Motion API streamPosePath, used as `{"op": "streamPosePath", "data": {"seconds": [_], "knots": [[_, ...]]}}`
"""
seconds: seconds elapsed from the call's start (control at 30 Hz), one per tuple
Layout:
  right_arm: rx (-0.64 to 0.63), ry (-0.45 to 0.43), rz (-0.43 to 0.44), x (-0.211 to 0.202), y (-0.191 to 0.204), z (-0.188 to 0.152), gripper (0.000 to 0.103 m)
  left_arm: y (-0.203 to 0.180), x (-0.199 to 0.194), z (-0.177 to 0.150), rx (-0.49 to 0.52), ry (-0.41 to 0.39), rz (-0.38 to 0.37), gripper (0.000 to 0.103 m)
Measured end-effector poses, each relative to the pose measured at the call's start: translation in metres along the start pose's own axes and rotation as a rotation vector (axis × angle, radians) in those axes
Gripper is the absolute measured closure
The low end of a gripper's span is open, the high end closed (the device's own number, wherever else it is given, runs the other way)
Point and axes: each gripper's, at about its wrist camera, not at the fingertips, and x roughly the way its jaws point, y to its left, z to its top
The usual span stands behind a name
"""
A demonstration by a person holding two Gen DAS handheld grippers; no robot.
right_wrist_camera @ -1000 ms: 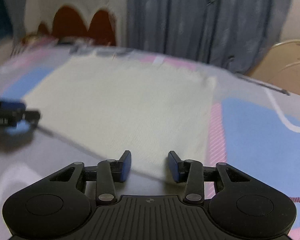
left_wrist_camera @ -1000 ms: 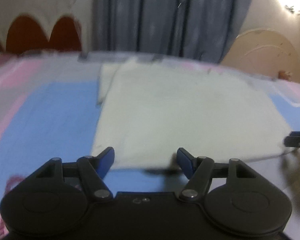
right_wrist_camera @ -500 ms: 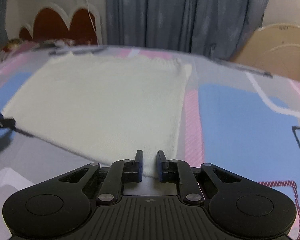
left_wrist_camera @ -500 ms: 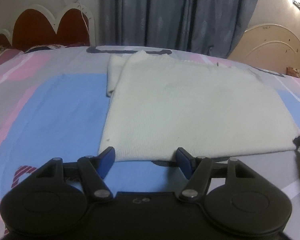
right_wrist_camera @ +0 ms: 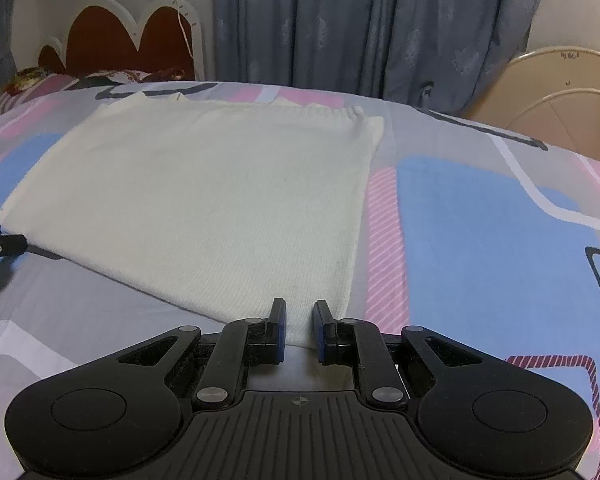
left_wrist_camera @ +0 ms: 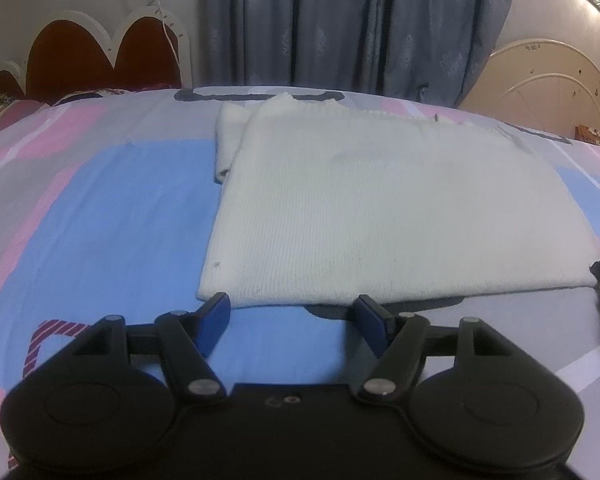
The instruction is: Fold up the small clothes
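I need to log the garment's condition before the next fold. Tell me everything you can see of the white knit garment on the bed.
The white knit garment is off-white with fine ribs and looks soft. It lies flat on the patterned bedsheet, already folded into a rough rectangle, with a narrower layer peeking out at its far left. The right gripper pinches its near right corner; the left gripper is open at the near hem.

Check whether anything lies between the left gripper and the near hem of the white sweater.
Nothing visible does. The left gripper sits at the sweater's near hem with fingers wide apart, only bare bedsheet beneath. The right gripper is already at the other corner, fingers narrowed around the hem.
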Motion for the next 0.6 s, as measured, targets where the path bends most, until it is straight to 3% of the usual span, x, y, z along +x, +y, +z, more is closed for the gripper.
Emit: {"op": "streamPosePath", "data": {"seconds": [0.43,0.5,0.6], "knots": [[-0.006,0.0,0.006,-0.001,-0.003,-0.002,0.089,0.004,-0.001,0.002,-0.025,0.018,-0.008,0.036],[-0.016,0.004,0.005,-0.002,-0.002,-0.001,0.089,0.011,-0.008,0.006,-0.1,0.047,-0.016,0.036],[-0.011,0.002,0.001,-0.005,-0.002,0.002,0.089,0.026,-0.02,0.004,-0.259,0.044,-0.121,0.038]]}}
